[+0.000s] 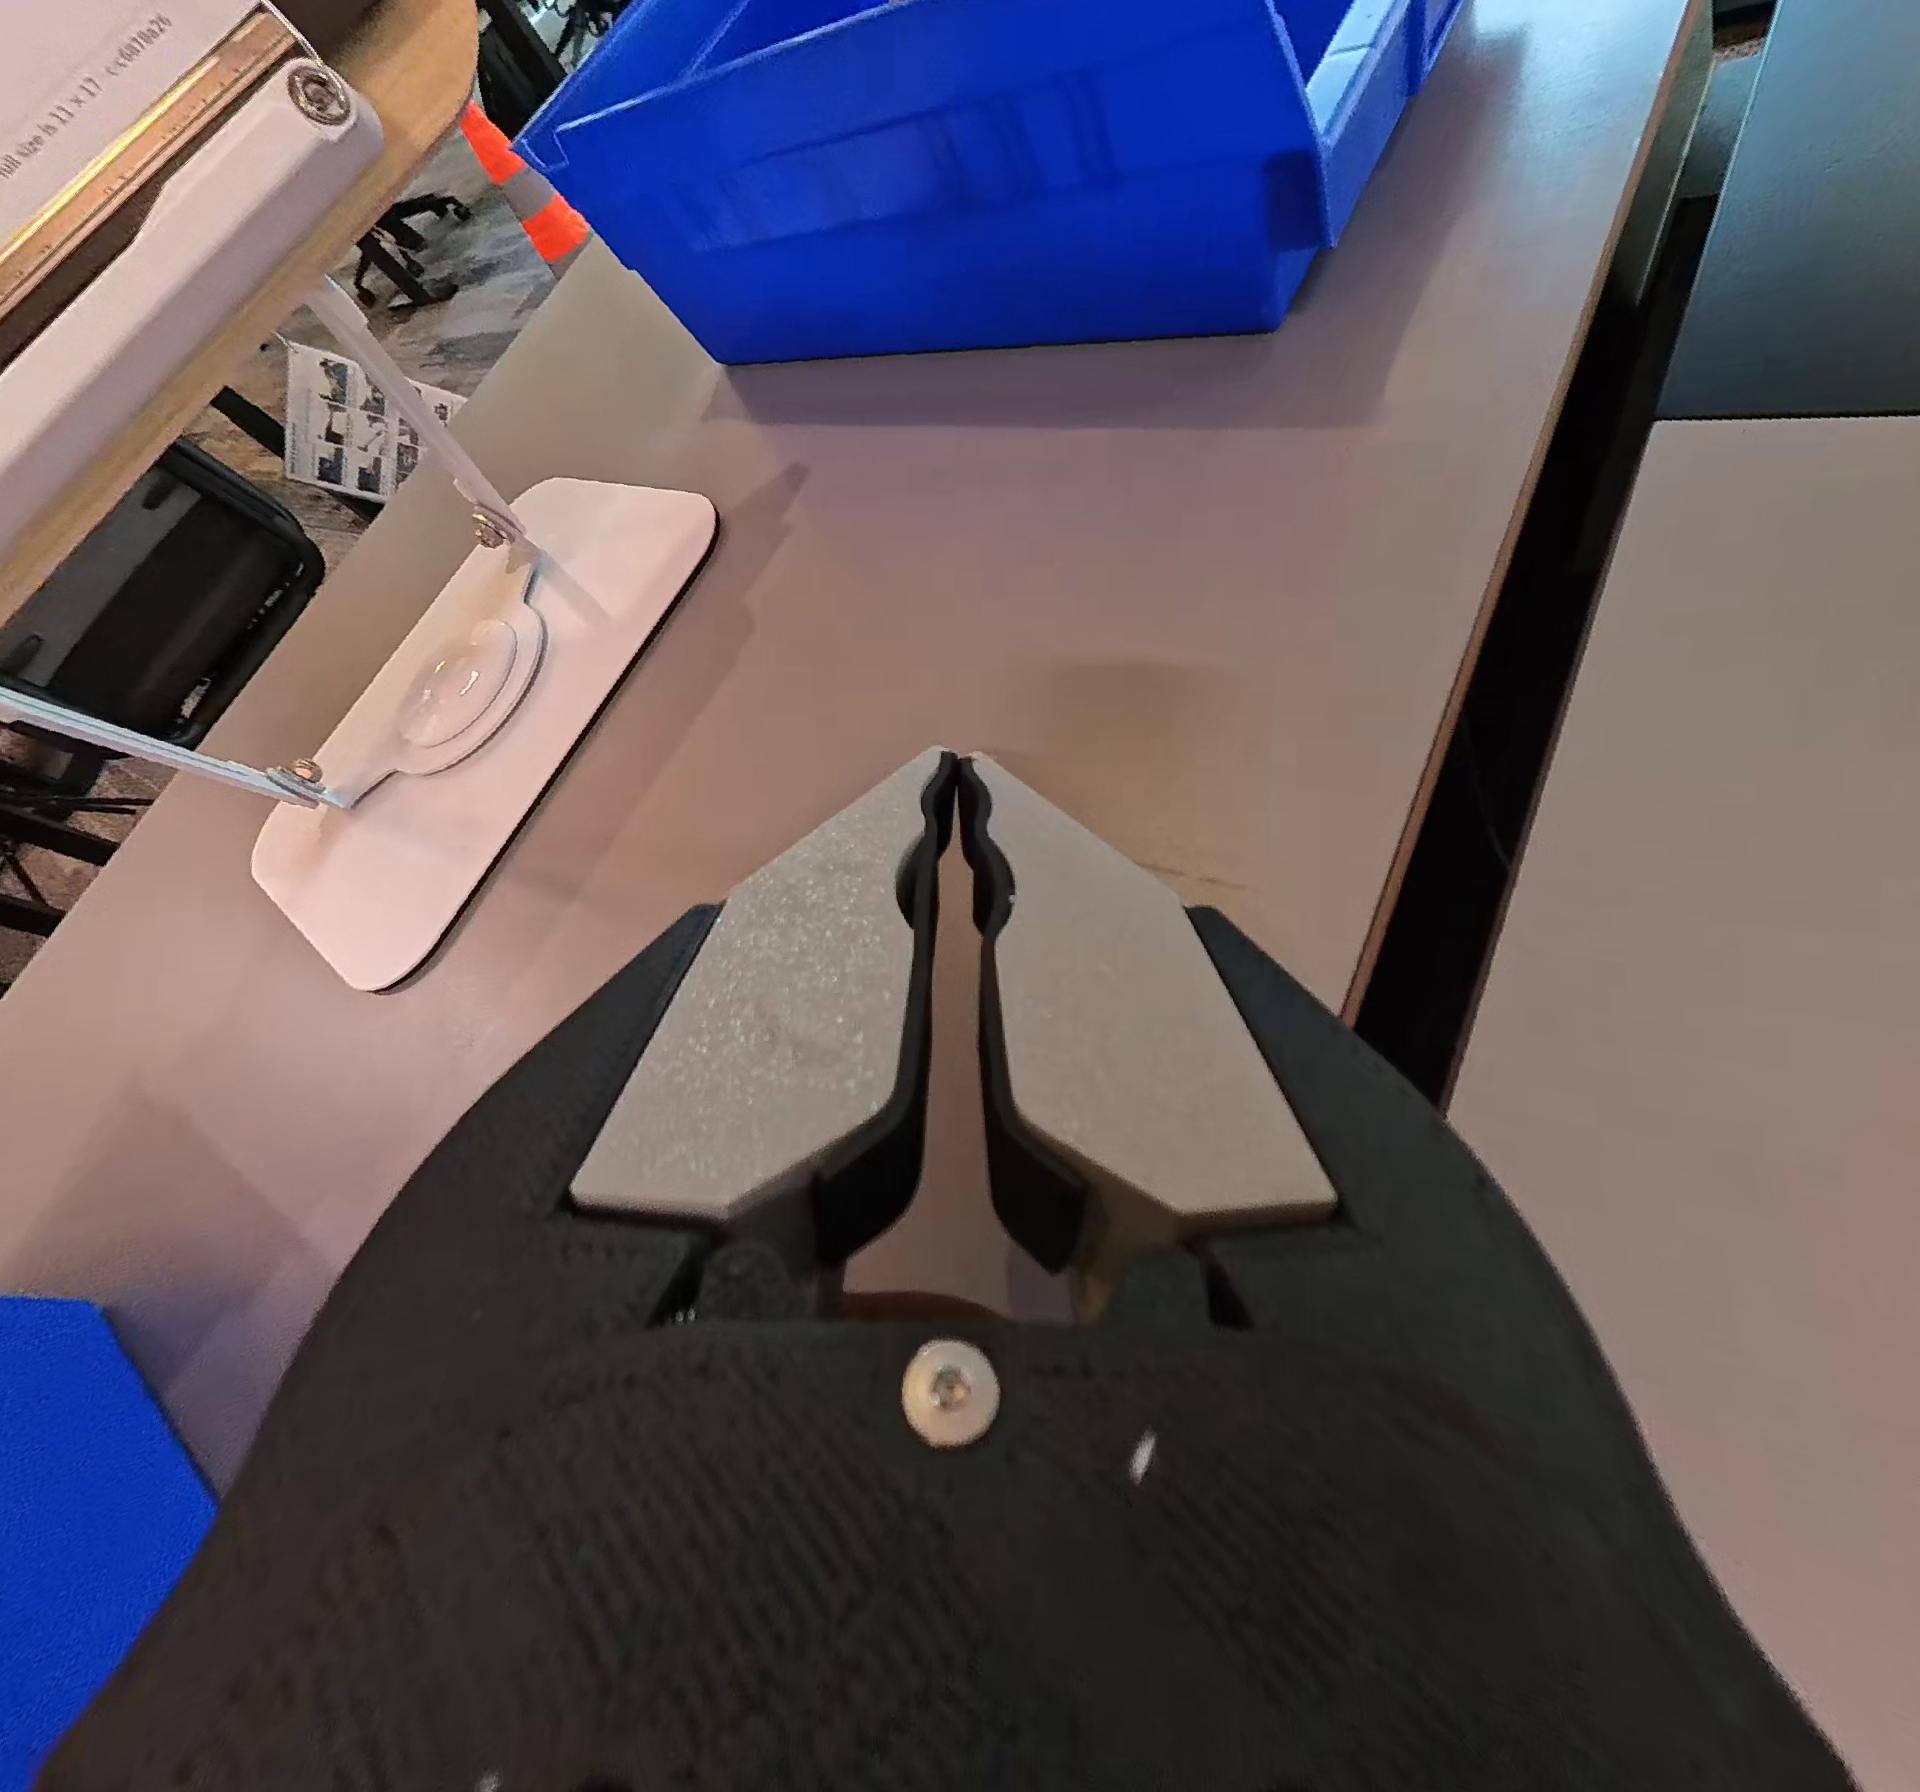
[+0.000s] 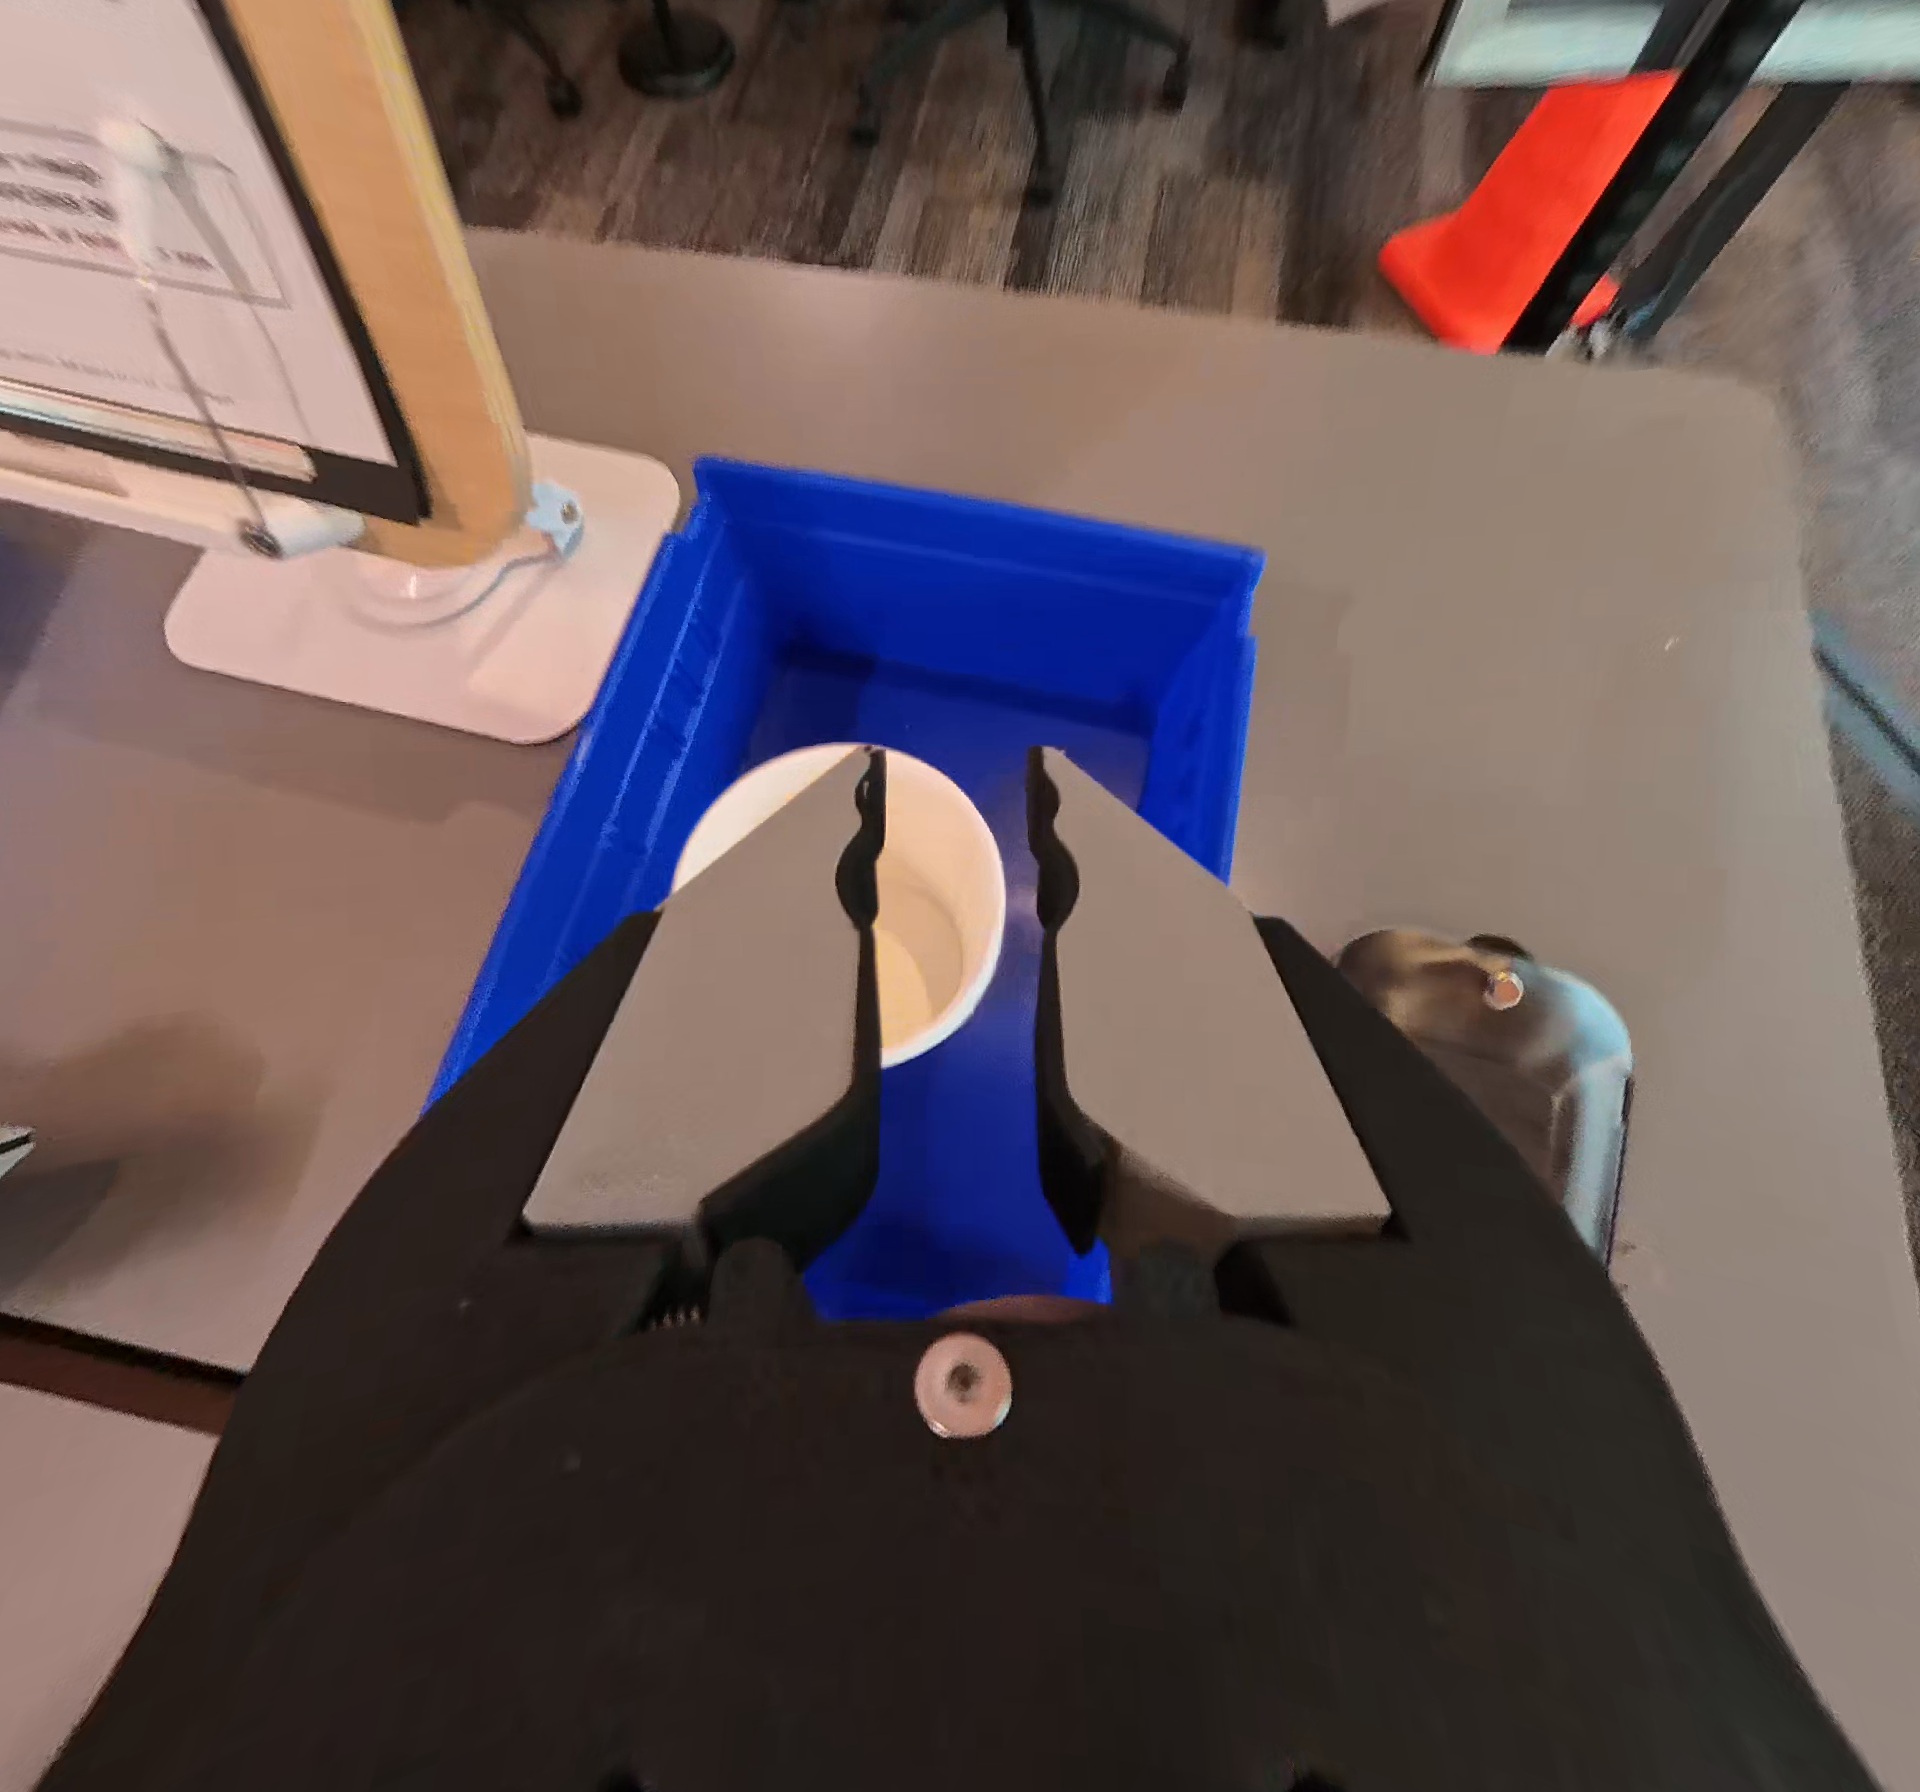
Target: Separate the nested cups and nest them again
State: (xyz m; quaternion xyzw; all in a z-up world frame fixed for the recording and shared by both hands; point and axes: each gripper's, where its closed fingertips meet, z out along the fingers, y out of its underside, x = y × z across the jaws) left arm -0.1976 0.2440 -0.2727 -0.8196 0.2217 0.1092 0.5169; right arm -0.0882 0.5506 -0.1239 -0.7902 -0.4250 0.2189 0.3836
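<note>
My left gripper is pressed together over the bare table, centre frame. My right gripper is spread above the blue bin; the white cup stands inside at centre frame, apparently straddled but untouched.

blue bin, white stand base, orange cone

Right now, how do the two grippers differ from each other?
The left gripper is shut, fingertips meeting, while the right gripper stands open. The left hangs over bare table beside the blue bin; the right is above the bin, over the white cup inside. Both hold nothing and share the same black body and grey fingers.
</note>
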